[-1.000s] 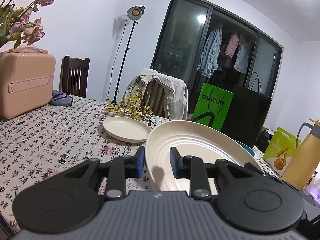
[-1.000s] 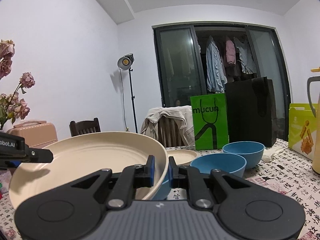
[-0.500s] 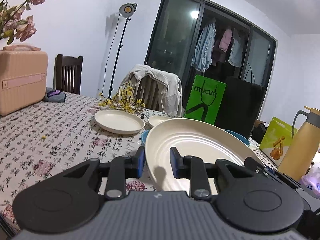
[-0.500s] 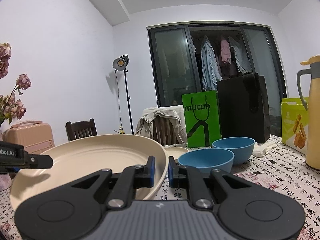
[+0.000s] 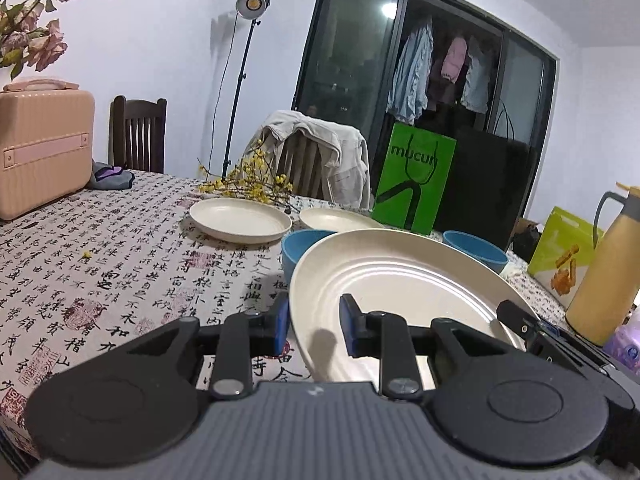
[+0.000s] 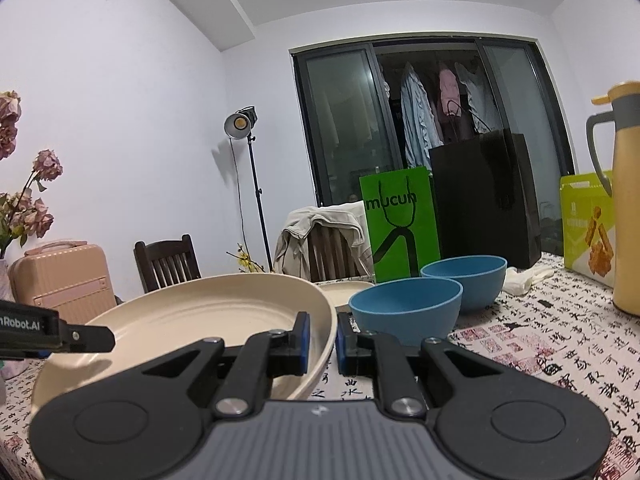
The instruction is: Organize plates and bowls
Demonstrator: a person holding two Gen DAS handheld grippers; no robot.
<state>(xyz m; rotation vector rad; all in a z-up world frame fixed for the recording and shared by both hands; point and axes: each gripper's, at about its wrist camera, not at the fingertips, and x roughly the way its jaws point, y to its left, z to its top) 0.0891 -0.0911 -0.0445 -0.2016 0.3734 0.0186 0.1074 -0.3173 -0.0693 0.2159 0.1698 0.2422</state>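
Left wrist view: the left claw [image 5: 314, 326] is clamped on the near rim of a large cream plate [image 5: 400, 280], held tilted above the patterned tabletop [image 5: 120, 248]. Opposite, the right claw [image 6: 322, 338] pinches the same plate's other rim. Just beyond sit two blue bowls [image 6: 406, 312], side by side, and farther back two smaller cream plates [image 5: 240, 220] lie flat.

Pink suitcase [image 5: 42, 148], green bag [image 5: 414, 184], thermos [image 5: 602, 268]
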